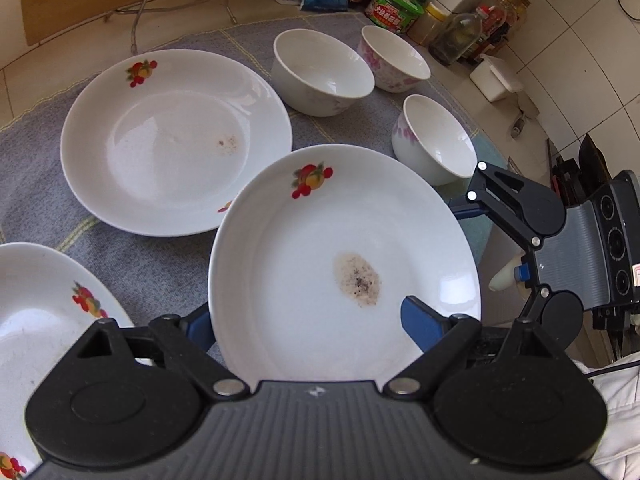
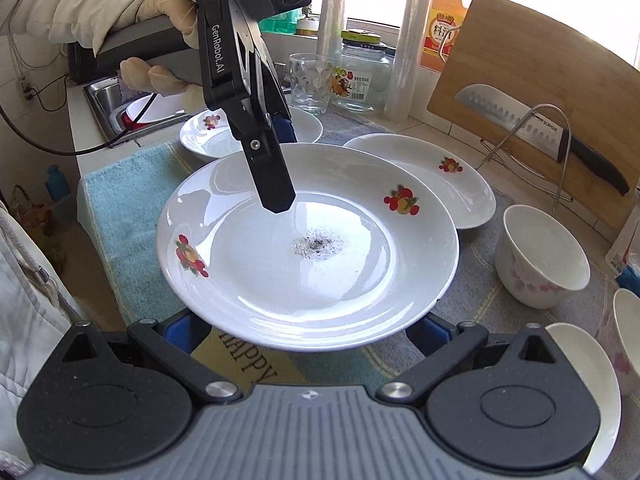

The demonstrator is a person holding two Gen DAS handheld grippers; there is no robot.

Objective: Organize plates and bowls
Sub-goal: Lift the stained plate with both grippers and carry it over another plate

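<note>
Kitchen worktop [image 2: 420,128], spread with towels, carries everything still scattered. Both grippers grasp one stained plate [image 2: 308,248] by opposite rims, clear of the cloth: left gripper [image 1: 308,316] clenched on its near rim, right gripper [image 2: 308,332] likewise on the other side. Two more plates [image 1: 176,140] lie singly toward the far edge, and three bowls [image 1: 322,72] stand apart near the wall. Nothing looks stacked yet, so nearly all the sorting seems left.

Left tongs [image 1: 308,320] and right tongs [image 2: 308,330] both clamped, angled downward.
</note>
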